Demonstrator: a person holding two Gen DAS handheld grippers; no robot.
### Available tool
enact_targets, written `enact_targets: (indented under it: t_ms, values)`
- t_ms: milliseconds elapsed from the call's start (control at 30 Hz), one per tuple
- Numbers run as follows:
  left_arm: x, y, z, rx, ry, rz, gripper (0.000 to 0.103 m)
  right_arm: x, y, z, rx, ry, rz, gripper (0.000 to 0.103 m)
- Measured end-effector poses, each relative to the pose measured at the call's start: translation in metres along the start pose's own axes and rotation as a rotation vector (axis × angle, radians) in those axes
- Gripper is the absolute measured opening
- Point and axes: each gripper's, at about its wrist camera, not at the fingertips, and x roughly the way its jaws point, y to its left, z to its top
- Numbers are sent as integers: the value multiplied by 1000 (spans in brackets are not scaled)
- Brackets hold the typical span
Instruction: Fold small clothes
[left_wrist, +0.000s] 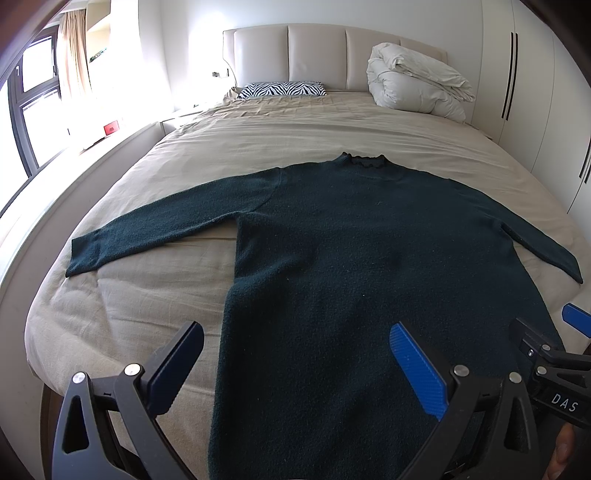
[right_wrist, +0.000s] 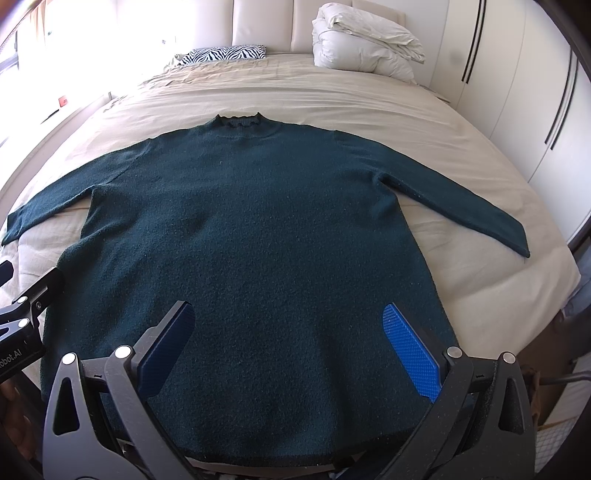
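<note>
a dark green sweater (right_wrist: 251, 229) lies flat and face up on a beige bed (left_wrist: 129, 295), neck toward the headboard, both sleeves spread out to the sides, hem at the near edge of the bed. no fold shows in it yet, so the task looks to be at its start.

the left claw (left_wrist: 295, 365) hovers above the sweater's lower left part, jaws spread wide and gripping nothing. the right claw (right_wrist: 291, 343) hovers above the lower middle of the sweater, also spread wide and empty. the two claws sit close beside each other near the hem.

to do the first fold well, each claw would likely need to take an outer edge, such as a sleeve cuff or a hem corner, pinch both knit layers together, and carry it across the body in one smooth sweep, keeping the edge straight so the soft knit does not bunch or drag the rest along.

there are no boxes or baskets in view. at the far end of the bed rest a zebra-print pillow (left_wrist: 282, 89) and a rolled white duvet (left_wrist: 415, 81), well apart from the sweater.
</note>
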Motion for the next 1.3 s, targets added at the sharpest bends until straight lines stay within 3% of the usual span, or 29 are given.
enact_targets:
  t_ms: [1300]
  values:
    - [1,0,0,-4,2,-4,103,5,2,-4,-14,15,-9,103]
